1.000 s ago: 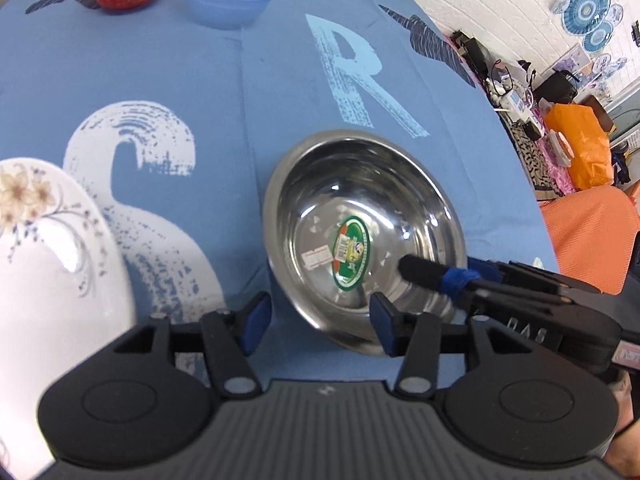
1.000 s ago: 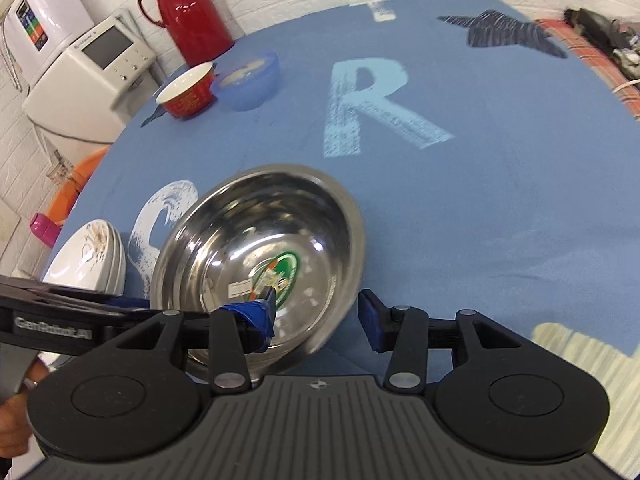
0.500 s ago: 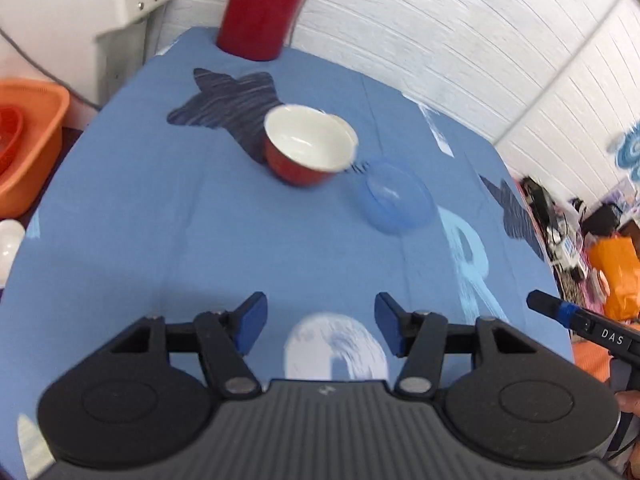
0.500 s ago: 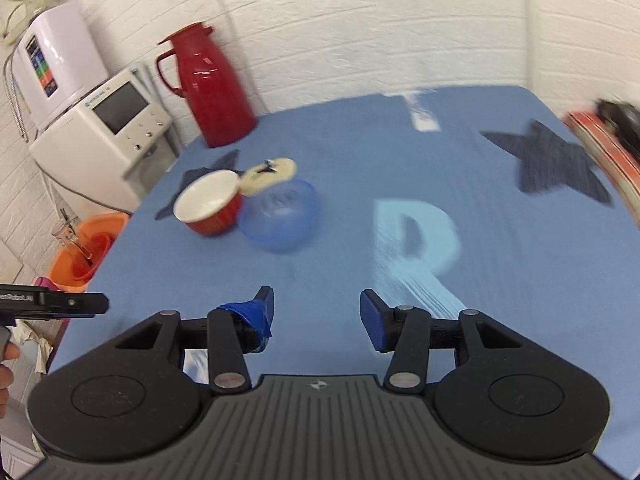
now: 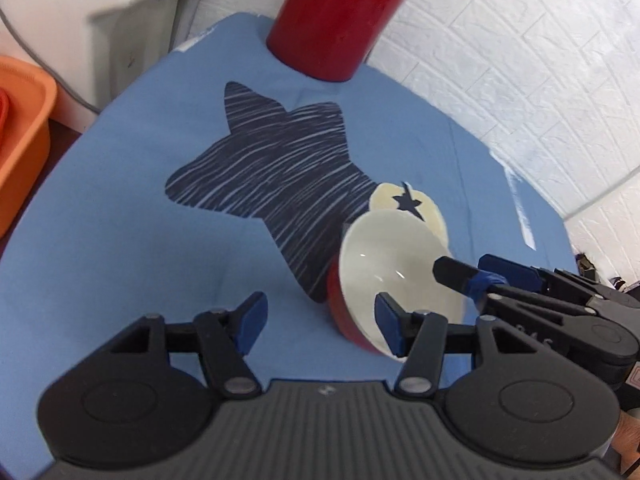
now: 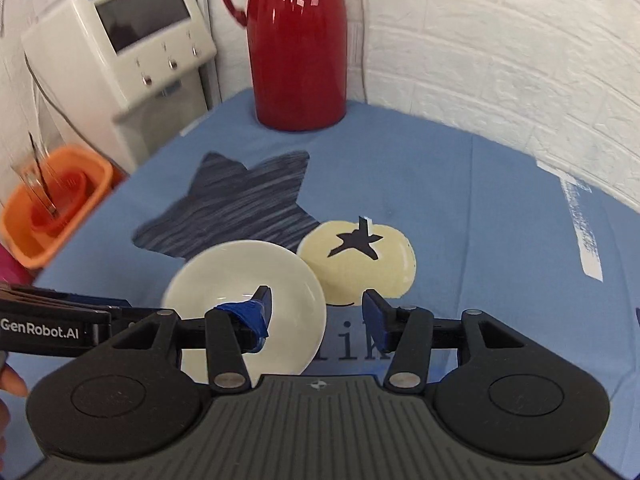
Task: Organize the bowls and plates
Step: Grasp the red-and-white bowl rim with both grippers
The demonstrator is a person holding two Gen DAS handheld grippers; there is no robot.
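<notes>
Both claws are spread wide and hold nothing. On the right claw (image 6: 316, 318), 1 finger (image 6: 256, 312) hangs inside the red bowl (image 5: 394, 280) and the other stays outside its rim — a grip lined up but not closed. That bowl, white inside, sits on the blue tablecloth (image 5: 120, 208) by the dark star print, near the red flask (image 6: 296, 44). Half a second ago both claws hovered well short of it; 1 second ago they worked at a steel bowl, now out of view. Left claw (image 5: 318, 316) waits alongside — likely the red bowl is next to be gathered.
</notes>
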